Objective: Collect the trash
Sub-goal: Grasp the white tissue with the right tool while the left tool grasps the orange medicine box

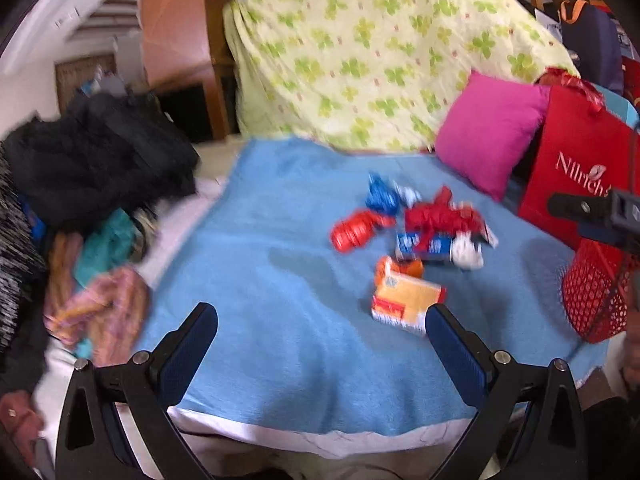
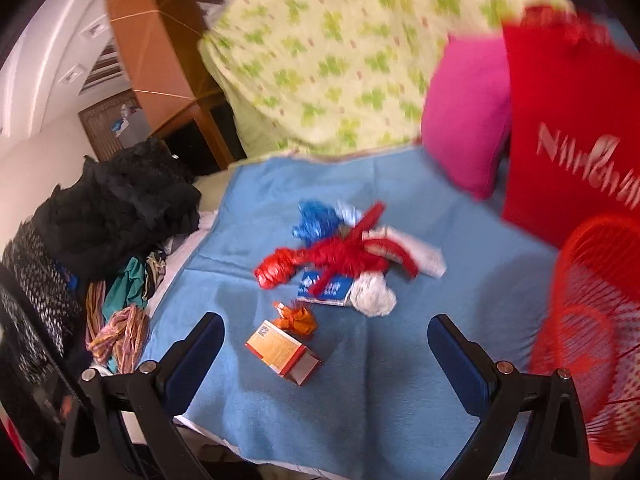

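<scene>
A heap of trash lies on the blue blanket [image 1: 280, 320]: an orange-yellow carton [image 1: 404, 300] [image 2: 282, 354], a crumpled orange wrapper [image 2: 298, 320], red wrappers [image 1: 440, 218] [image 2: 340, 258], a blue wrapper [image 1: 380, 198] [image 2: 316, 218], a blue-white packet [image 2: 328, 286] and white crumpled paper [image 1: 466, 252] [image 2: 374, 296]. A red mesh basket [image 1: 596, 292] [image 2: 592, 332] stands at the right. My left gripper [image 1: 322, 322] is open and empty, short of the carton. My right gripper [image 2: 326, 332] is open and empty, above the blanket near the carton.
A pile of dark and coloured clothes [image 1: 92, 184] [image 2: 108, 216] lies at the left. A pink cushion [image 1: 490, 132] [image 2: 466, 116], a red bag [image 1: 580, 160] [image 2: 568, 128] and a green-flowered sheet [image 1: 380, 48] stand behind the trash.
</scene>
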